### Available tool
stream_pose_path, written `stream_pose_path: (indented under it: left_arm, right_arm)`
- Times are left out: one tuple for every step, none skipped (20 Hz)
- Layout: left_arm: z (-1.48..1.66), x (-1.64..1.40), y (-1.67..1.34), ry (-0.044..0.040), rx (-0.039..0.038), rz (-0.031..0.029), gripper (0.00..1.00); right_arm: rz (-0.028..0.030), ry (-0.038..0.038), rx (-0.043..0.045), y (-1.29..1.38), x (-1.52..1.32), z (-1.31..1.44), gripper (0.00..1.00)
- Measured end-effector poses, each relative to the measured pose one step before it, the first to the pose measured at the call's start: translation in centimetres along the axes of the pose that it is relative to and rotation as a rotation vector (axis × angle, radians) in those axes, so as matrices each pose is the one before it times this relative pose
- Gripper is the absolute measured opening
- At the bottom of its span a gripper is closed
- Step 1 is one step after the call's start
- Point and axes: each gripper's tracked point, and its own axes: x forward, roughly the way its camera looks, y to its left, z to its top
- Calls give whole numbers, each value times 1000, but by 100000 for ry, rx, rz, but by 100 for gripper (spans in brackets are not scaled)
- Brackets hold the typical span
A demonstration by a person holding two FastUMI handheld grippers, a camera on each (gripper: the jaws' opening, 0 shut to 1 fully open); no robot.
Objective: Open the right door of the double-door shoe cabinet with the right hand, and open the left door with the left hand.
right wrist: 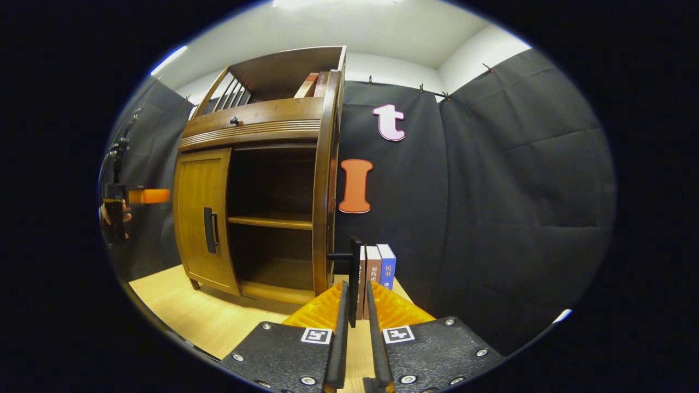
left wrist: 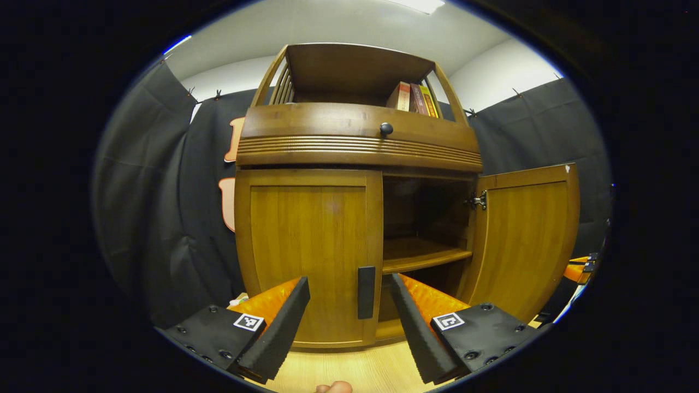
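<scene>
The shoe cabinet (left wrist: 357, 218) is standing on a pale wooden floor (left wrist: 355, 368) against the black cloth wall, and in the left gripper view its right door (left wrist: 524, 240) is hanging wide open at about 3 o'clock, baring a dark inside with one shelf (left wrist: 423, 254). The left door (left wrist: 308, 256) is sitting shut, its dark upright handle (left wrist: 366, 292) at 6 o'clock of the panel's right edge. The left gripper (left wrist: 349, 322) is hovering in front of that handle with its fingers spread wide and nothing between them; the handle is showing in the gap, apart from both fingers. Above the doors a drawer with a small dark knob (left wrist: 386, 129) is running across, and a few books (left wrist: 413, 99) are leaning on the top shelf at 1 o'clock. In the right gripper view the right gripper (right wrist: 356, 308) is sitting nearly closed, its two fingers pressing on the right door's handle (right wrist: 355, 273), with the door seen edge-on at 12 o'clock of the fingers. Just behind that handle a row of books (right wrist: 379, 273) is standing on the floor against the cloth. At 9 o'clock in this view a hand (right wrist: 112, 215) is holding the other gripper.
</scene>
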Motion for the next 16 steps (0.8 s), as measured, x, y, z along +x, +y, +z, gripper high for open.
stream_pose_path:
  left_arm:
    - [-664, 568, -106, 864, -968, -72, 95]
    - [-588, 692, -70, 838, -666, -449, 95]
    - [-488, 689, -180, 690, -613, -353, 95]
    - [-293, 745, -215, 289, -394, -413, 97]
    - [-423, 455, -410, 67, 92, -438, 96]
    - [-307, 514, -94, 78, 363, -132, 95]
    - [-228, 551, -67, -144, 653, -34, 95]
    - [-163, 302, -53, -523, 857, 10, 95]
    - [-218, 455, -188, -375, 794, 13, 97]
    - [-332, 429, -120, 247, 549, 136, 95]
    - [-335, 559, -236, 351, 4, 239, 94]
    - [-154, 479, -312, -101, 186, -246, 94]
    - [-192, 578, -105, -304, 727, -12, 94]
    - [-132, 373, 18, -231, 928, 373, 94]
    - [-203, 406, -23, 63, 565, 772, 95]
    - [-254, 535, -100, 487, -17, 735, 95]
  right_arm:
    - [93, 400, 2158, -132, -19, -42, 30]
    - [-986, -7, 2293, -415, 82, 259, 20]
    - [-1415, -467, 1605, -409, 40, 151, 30]
    - [-803, -599, 791, -340, -132, 348, 24]
    - [-830, -648, 416, -327, -22, 257, 18]
    - [-1250, -320, 231, -432, -201, 252, 35]
    - [-1075, -403, 224, -345, -96, 290, 52]
    - [-540, -264, 84, -78, -153, 257, 38]
    - [-266, -167, 92, -67, -206, 269, 63]
    - [-160, -149, -241, -33, -180, 248, 60]
    - [-463, -162, -430, -108, -127, 125, 58]
    - [-842, -409, -202, -218, -34, 242, 62]
    - [-929, -396, -167, -123, -113, 164, 71]
    - [-698, -426, -159, -61, -57, 177, 80]
    - [-539, -197, -155, -97, -31, 129, 83]
    - [-604, -325, -188, -86, 5, 226, 89]
